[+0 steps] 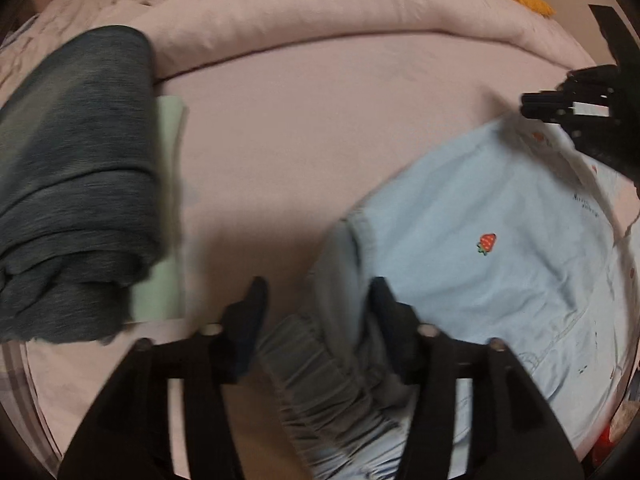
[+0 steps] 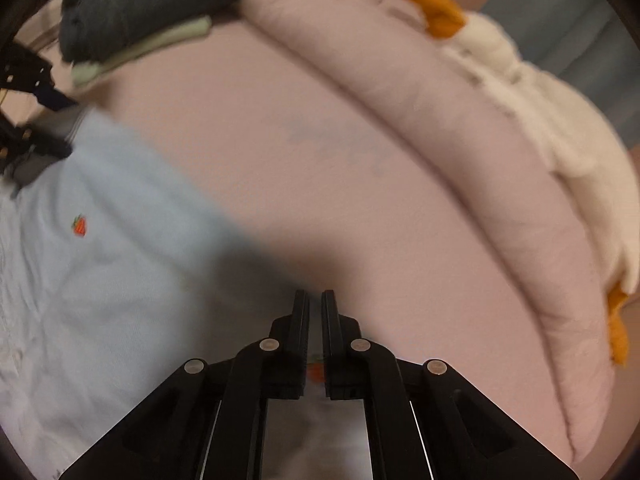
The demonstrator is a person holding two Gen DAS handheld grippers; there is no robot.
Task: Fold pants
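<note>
Left gripper (image 1: 316, 300) is straddling, jaws apart, the pants (image 1: 480, 216) waistband at 6 o'clock; right gripper (image 2: 315, 300) is pinching their edge.

1. You have no wording here that can be read.
2. On the light blue pants (image 1: 500, 208) there is a small dark line of print (image 1: 585, 204), at about three o'clock in your left wrist view; it is too small and blurred to make out.
3. The same pants carry a little red strawberry motif (image 1: 487, 243), a picture and not a letter or number; your right wrist view shows it at nine o'clock (image 2: 79, 225).
</note>
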